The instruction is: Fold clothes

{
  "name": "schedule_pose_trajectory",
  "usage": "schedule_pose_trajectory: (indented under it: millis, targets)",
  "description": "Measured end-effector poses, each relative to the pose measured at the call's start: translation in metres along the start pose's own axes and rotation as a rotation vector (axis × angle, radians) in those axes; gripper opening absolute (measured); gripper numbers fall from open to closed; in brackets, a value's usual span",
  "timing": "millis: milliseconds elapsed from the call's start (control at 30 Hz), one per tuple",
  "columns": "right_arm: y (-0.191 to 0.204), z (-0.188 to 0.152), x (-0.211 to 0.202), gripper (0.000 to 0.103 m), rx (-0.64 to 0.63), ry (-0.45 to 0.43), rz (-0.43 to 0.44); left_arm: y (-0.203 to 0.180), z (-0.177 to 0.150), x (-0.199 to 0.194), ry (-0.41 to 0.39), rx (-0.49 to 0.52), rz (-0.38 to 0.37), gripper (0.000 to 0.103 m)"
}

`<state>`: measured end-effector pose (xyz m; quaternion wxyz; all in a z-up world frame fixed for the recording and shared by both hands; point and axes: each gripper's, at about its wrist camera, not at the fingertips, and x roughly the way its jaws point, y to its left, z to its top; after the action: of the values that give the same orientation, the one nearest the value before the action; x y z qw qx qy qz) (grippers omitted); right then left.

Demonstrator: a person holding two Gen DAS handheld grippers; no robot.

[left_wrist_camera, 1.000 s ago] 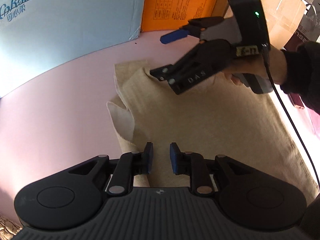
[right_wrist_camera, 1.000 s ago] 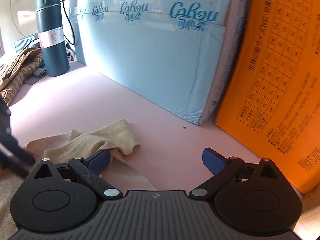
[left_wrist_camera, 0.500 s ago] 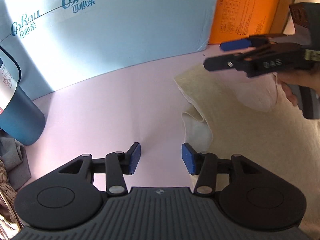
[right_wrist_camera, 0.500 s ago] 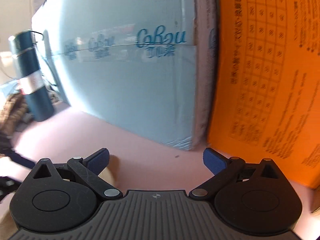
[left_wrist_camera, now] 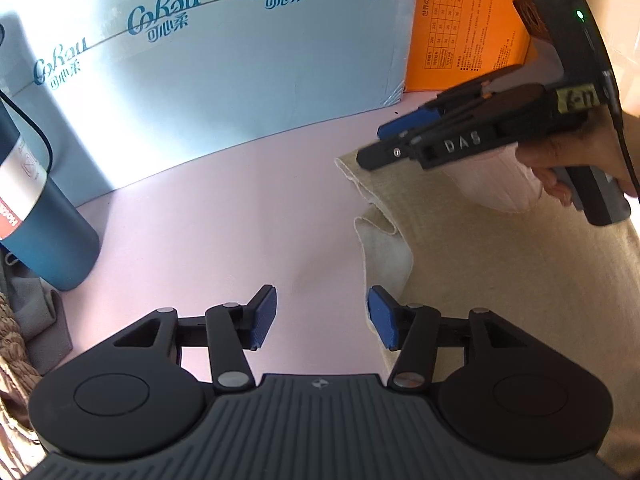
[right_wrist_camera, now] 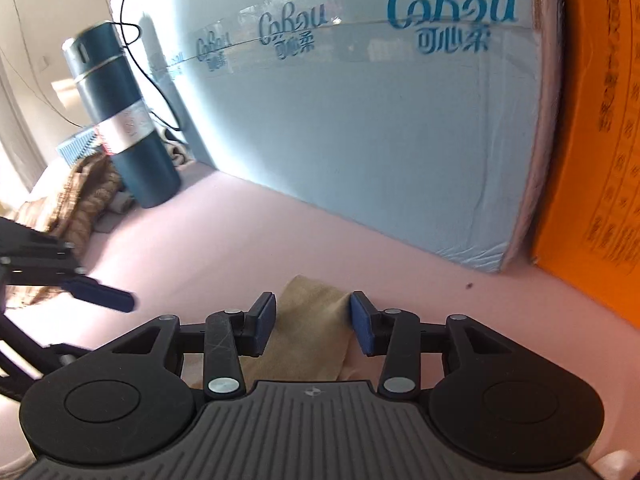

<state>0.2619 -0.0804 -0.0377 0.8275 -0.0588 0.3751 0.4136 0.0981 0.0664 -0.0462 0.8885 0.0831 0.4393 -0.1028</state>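
A beige garment [left_wrist_camera: 500, 280] is spread on the pink tabletop [left_wrist_camera: 240, 208]. Its corner is straddled, ungripped, by the right gripper [right_wrist_camera: 313, 322], whose jaws have just been closing. The left gripper [left_wrist_camera: 322, 316], just opening, is held empty beside its edge.

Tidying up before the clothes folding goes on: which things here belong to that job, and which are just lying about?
For the job: beige garment, left tool, right tool.

Lying about: blue flask, light blue box, orange box, brown knit cloth.
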Motion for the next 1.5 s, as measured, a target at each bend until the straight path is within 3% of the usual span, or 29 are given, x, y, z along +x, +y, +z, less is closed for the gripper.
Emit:
schedule_pose_trajectory:
  millis: [67,167,200,267,500,667,733,933,967,1067,1233,1333,1433,1500]
  targets:
    - [-0.002,0.001,0.002,0.052,-0.004,0.014,-0.013,0.000,0.002,0.003,0.000,0.017,0.020,0.053]
    - [0.001,0.003,0.007,0.053,-0.065,0.041,0.001,0.002,0.010,0.009,-0.008,0.018,0.030,0.053]
    - [0.004,0.004,0.007,0.047,-0.091,0.046,0.013,0.002,0.013,0.010,-0.013,0.018,0.028,0.053]
    - [0.010,0.005,0.006,0.005,-0.135,0.054,0.037,0.000,0.017,0.014,-0.024,0.027,0.023,0.054]
    - [0.018,0.004,-0.040,0.005,-0.115,-0.111,0.060,-0.002,0.023,0.025,-0.032,0.051,-0.058,0.054]
    - [0.020,0.000,-0.061,0.005,-0.092,-0.149,0.075,-0.008,0.033,0.037,-0.062,0.080,-0.079,0.054]
    - [0.019,-0.002,-0.065,0.005,-0.084,-0.151,0.074,-0.009,0.036,0.036,-0.089,0.086,-0.123,0.054]
    - [0.009,-0.007,-0.074,0.005,-0.018,-0.174,0.067,-0.026,0.043,0.037,-0.138,0.264,-0.171,0.052]
    - [0.008,-0.007,-0.075,0.005,-0.008,-0.179,0.066,-0.030,0.042,0.036,-0.140,0.301,-0.156,0.043]
    - [0.007,-0.006,-0.075,0.006,0.008,-0.188,0.060,-0.036,0.039,0.041,-0.107,0.360,-0.089,0.000]
    - [0.010,-0.007,-0.070,0.006,0.023,-0.193,0.065,-0.029,0.042,0.048,-0.114,0.294,-0.004,0.000]
    - [0.012,-0.008,-0.070,0.006,0.026,-0.193,0.072,-0.013,0.050,0.053,-0.103,0.163,0.047,0.000]
    - [0.011,-0.011,-0.072,0.008,0.030,-0.197,0.043,0.002,0.052,0.051,-0.099,0.077,0.043,0.000]
    - [0.009,-0.014,-0.075,0.036,0.037,-0.212,-0.044,0.006,0.047,0.044,-0.111,0.109,-0.007,0.000]
